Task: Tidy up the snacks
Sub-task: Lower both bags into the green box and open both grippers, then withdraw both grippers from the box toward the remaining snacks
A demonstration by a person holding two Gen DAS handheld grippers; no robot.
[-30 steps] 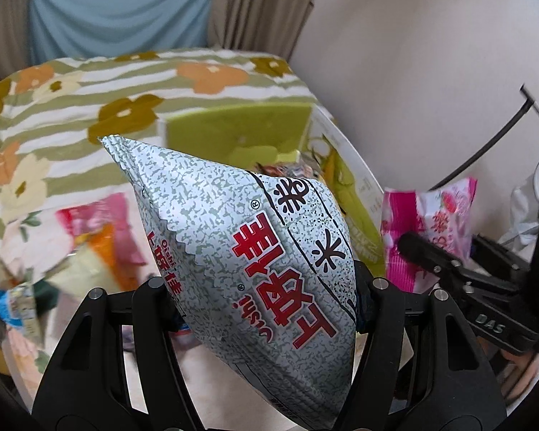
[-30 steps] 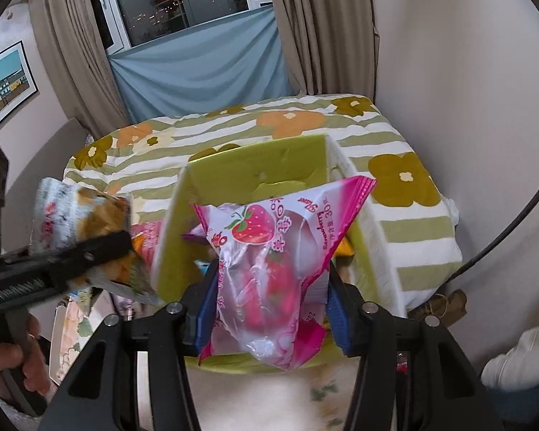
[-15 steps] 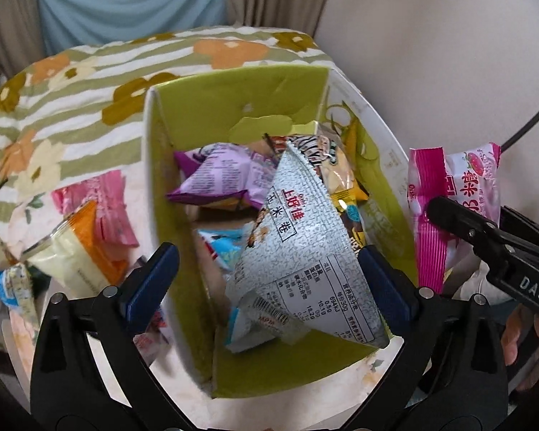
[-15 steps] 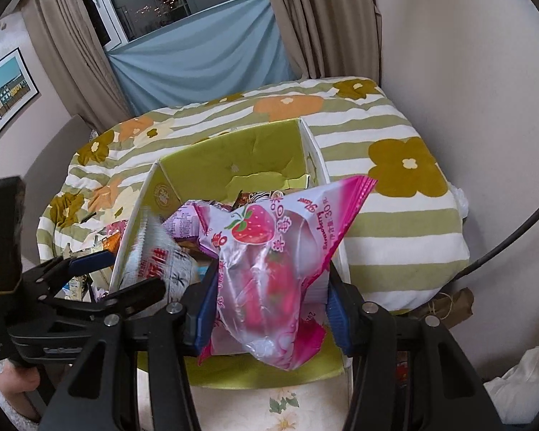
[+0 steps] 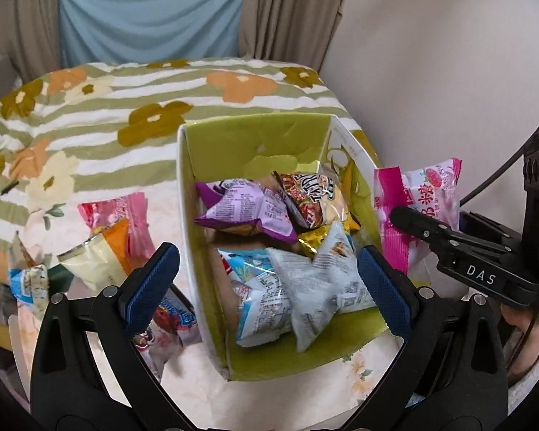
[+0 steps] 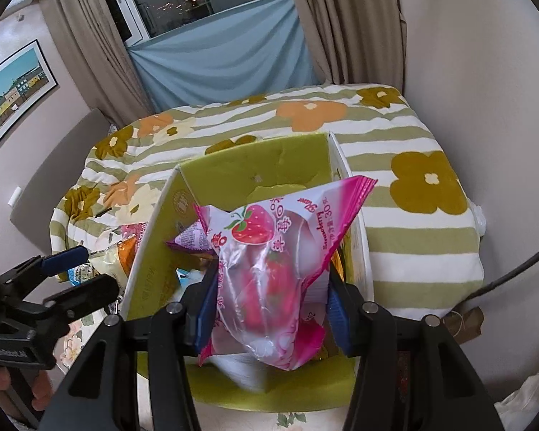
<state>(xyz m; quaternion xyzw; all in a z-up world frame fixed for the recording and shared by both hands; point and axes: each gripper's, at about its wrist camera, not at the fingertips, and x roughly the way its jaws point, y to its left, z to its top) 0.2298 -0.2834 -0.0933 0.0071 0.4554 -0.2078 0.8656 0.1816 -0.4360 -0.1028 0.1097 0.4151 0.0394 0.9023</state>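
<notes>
Left gripper (image 5: pixel 267 276) stood wide apart and empty above the green cardboard box (image 5: pixel 255 140) of snack packets on the floral bedspread (image 5: pixel 90 115). Right gripper (image 6: pixel 269 305) was clamped on a pink strawberry candy bag (image 6: pixel 269 251), held over the box.

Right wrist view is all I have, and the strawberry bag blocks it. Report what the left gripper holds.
Observer: Nothing. The left gripper is wide open over the box.
Operator: List what lies in the box.
Observer: A grey bag at the front, a purple bag behind it, more packets around them.
Operator: Say what is left outside.
Observer: An orange and cream packet lies on the bedspread left of the box, with a few others by it.
</notes>
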